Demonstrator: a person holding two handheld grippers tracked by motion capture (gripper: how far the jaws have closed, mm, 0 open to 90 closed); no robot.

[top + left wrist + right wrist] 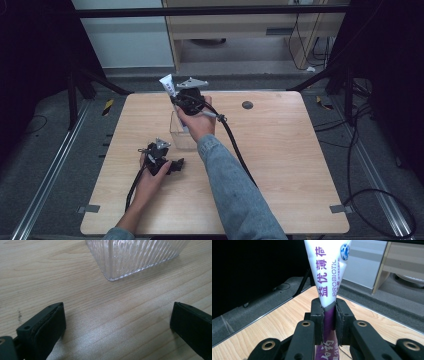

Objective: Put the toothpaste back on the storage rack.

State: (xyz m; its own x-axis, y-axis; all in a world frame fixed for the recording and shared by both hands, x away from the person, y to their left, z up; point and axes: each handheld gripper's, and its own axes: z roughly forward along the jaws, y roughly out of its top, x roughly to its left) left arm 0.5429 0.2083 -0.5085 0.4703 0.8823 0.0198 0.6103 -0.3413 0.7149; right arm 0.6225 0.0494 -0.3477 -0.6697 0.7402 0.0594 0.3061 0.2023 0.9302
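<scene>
The right tool [329, 315] is clamping a white-and-purple probiotic toothpaste tube [325, 272] above the ribbed clear container [135, 257]; the left tool [117, 325] is resting released just before that container on the tabletop [75, 290].

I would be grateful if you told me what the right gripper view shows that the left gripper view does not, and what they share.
Right gripper view: the right gripper is shut on a white and purple tube printed PROBIOTIC, whose flat white end stands up past the jaws, with grey floor and a pale cabinet behind.

Left gripper view: the left gripper is open with nothing between its jaws, facing the corner of a clear ribbed plastic container.

Both: the light wooden table.
</scene>
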